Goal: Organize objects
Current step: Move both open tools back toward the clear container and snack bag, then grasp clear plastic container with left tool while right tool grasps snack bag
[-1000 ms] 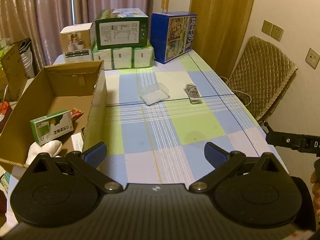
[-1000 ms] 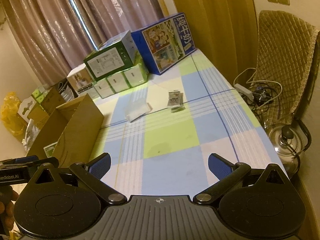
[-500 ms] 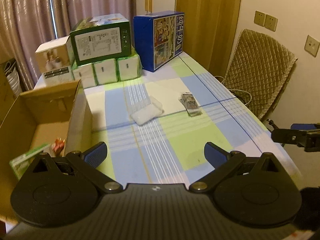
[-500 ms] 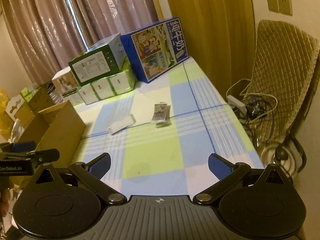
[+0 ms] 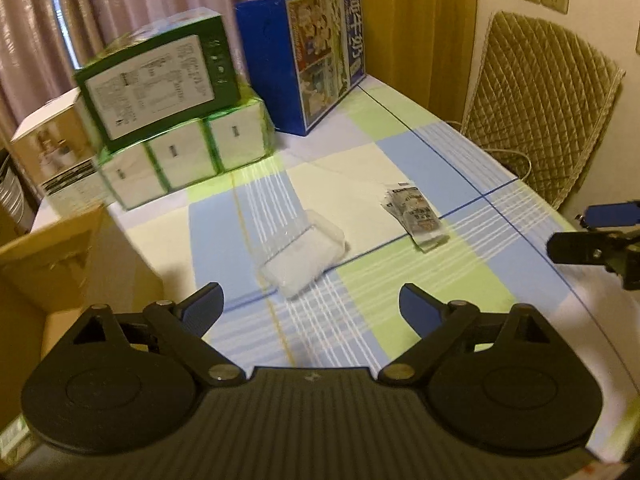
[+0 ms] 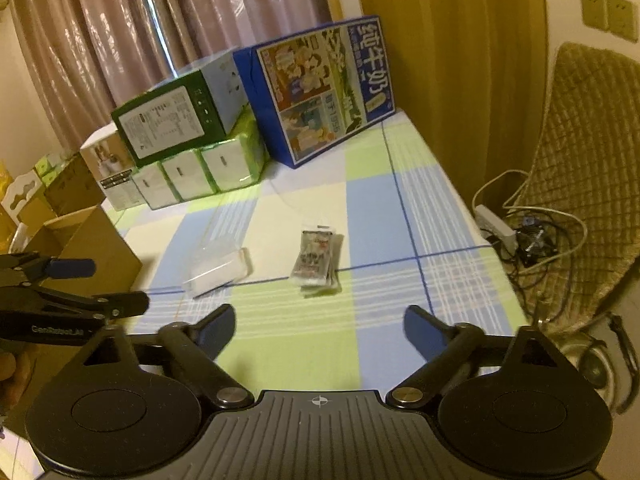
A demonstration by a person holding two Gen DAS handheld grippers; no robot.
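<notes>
A clear plastic box (image 5: 304, 258) (image 6: 218, 270) lies on the checked tablecloth near the middle of the table. To its right sits a small stack of grey sachets (image 5: 418, 216) (image 6: 318, 262). My left gripper (image 5: 312, 308) hovers open just short of the clear box, nothing between its fingers. My right gripper (image 6: 320, 326) is open too, a little short of the sachets. Each gripper shows at the edge of the other's view. An open cardboard box (image 5: 48, 264) (image 6: 86, 240) stands at the table's left edge.
Stacked green-and-white cartons (image 5: 160, 116) (image 6: 188, 140) and a blue milk carton box (image 5: 316, 48) (image 6: 320, 88) line the far end. A padded chair (image 5: 536, 112) stands right of the table, with a power strip and cables (image 6: 520, 232) on the floor.
Both grippers have moved forward over the table toward the clear box and sachets. The left gripper has turned right, away from the inside of the cardboard box. Both stay open.
</notes>
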